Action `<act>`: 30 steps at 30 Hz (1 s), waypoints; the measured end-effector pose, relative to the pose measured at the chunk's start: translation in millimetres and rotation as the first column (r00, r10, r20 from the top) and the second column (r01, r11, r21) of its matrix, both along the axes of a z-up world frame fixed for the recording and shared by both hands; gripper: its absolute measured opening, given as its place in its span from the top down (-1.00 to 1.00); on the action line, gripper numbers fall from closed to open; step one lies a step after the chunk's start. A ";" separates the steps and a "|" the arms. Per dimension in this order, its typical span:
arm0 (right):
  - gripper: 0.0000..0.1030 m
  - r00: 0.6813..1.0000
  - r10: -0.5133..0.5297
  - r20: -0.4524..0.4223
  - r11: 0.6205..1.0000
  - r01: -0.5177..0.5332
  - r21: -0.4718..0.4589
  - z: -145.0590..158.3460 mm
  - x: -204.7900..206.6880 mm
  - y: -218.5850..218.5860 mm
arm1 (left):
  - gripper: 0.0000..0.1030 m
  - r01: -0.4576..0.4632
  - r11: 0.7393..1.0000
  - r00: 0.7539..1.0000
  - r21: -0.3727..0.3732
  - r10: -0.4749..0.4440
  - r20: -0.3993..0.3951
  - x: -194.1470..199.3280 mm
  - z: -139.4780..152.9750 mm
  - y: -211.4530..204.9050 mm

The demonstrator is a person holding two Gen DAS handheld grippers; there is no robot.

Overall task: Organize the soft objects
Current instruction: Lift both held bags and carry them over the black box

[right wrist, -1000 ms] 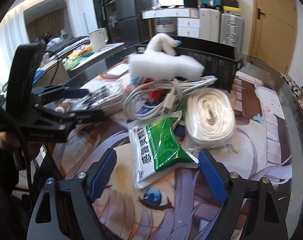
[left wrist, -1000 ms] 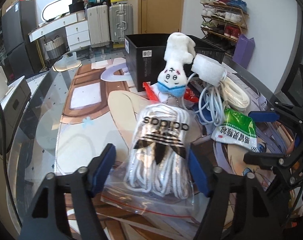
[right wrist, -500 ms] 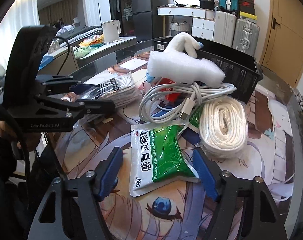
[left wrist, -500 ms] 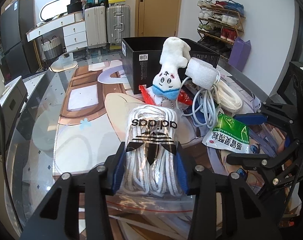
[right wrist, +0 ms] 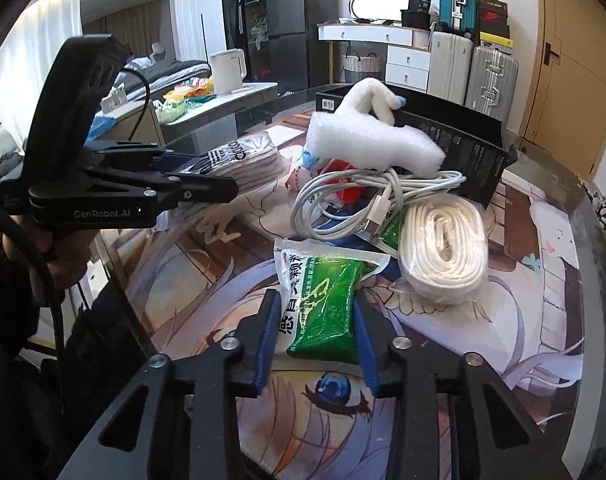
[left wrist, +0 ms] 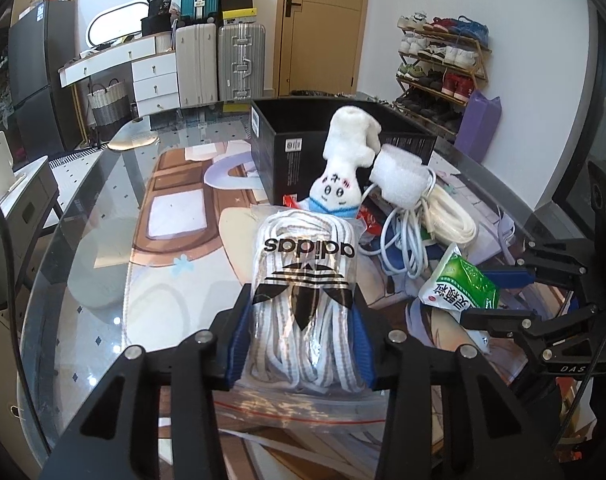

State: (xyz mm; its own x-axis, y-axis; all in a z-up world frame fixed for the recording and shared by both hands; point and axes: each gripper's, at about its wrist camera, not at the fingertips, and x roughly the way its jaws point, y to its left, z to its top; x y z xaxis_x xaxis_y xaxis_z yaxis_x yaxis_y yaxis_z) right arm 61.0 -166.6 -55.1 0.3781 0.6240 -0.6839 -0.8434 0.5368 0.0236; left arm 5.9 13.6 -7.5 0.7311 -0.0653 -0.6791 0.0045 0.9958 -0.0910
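My left gripper (left wrist: 301, 344) is shut on a clear Adidas bag of white laces (left wrist: 307, 292), held just above the table; the bag also shows in the right wrist view (right wrist: 247, 160). My right gripper (right wrist: 317, 342) is shut on a green and white packet (right wrist: 323, 300), which also shows in the left wrist view (left wrist: 459, 284). Behind lie a white plush toy (left wrist: 347, 168), a white foam roll (right wrist: 367, 144), a coiled white cable (right wrist: 367, 196) and a bagged white rope coil (right wrist: 443, 244). A black open box (left wrist: 335, 140) stands at the back.
The glass table has a printed mat (left wrist: 175, 216) on it. A red wrapper (right wrist: 343, 192) lies under the cable. The table's edge (left wrist: 55, 240) curves on the left. Suitcases (left wrist: 239, 64) and a shoe rack (left wrist: 443, 64) stand beyond the table.
Both grippers were open a second ago. The left closed on the Adidas bag and lifted it slightly. The right closed on the green packet, which now tilts up.
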 end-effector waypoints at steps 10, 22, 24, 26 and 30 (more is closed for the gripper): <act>0.36 0.999 -0.015 0.034 0.999 0.013 0.049 14.4 -9.6 -14.2 | 0.18 -0.012 1.000 0.999 -0.006 0.012 0.052 -4.0 16.0 0.2; 0.36 0.995 -0.072 0.071 0.986 0.060 0.156 49.1 -1.0 -41.2 | 0.18 -0.043 0.999 0.992 -0.008 0.044 0.122 7.6 45.2 5.7; 0.36 0.994 -0.085 0.073 0.983 0.072 0.168 54.3 3.2 -42.0 | 0.18 -0.046 0.999 0.990 -0.007 0.046 0.131 11.4 49.6 5.8; 0.36 0.992 -0.098 0.075 0.980 0.083 0.179 59.0 7.2 -42.1 | 0.18 -0.047 0.999 0.989 0.002 0.047 0.144 15.4 54.1 5.3; 0.36 0.989 -0.121 0.082 0.975 0.103 0.197 67.9 16.4 -40.2 | 0.18 -0.053 0.999 0.986 0.012 0.050 0.159 22.2 60.7 6.7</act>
